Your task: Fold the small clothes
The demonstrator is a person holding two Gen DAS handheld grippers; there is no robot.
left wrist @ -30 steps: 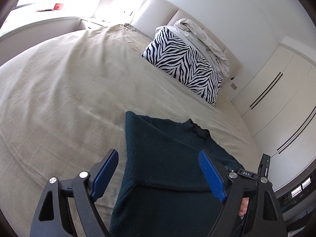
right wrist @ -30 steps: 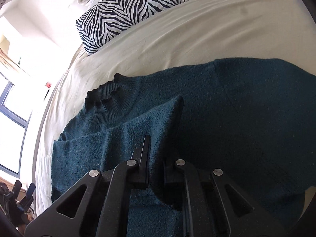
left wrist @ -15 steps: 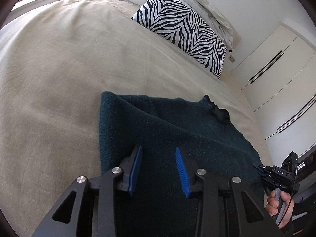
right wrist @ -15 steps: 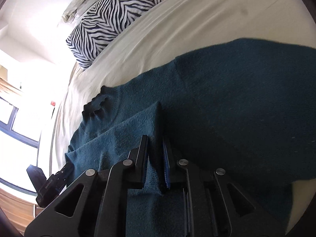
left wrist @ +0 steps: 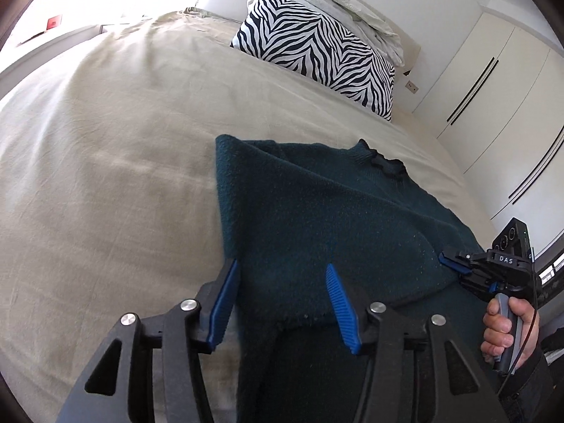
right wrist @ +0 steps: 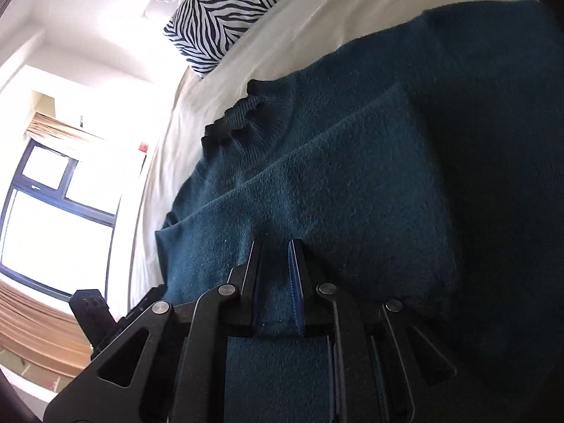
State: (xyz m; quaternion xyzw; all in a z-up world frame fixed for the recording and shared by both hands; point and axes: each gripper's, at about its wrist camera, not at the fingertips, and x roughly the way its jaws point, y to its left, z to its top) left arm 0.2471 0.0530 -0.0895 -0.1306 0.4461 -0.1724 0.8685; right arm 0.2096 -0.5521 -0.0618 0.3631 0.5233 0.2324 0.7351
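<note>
Sweater [left wrist: 317, 211] lies on bed [left wrist: 105, 162], one sleeve folded across. Left gripper [left wrist: 282, 303] fingers spread apart, empty; right gripper [right wrist: 276, 282] fingers nearly closed, seemingly pinching sleeve. Sleeve fold in hand; next, release and smooth.

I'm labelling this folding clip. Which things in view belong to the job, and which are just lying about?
Part of the job:
- dark teal sweater
- left gripper, open over the sweater
- right gripper, nearly shut on a sweater fold
- bed cover as work surface

Just lying about:
- zebra pillow
- crumpled white bedding
- wardrobe doors
</note>
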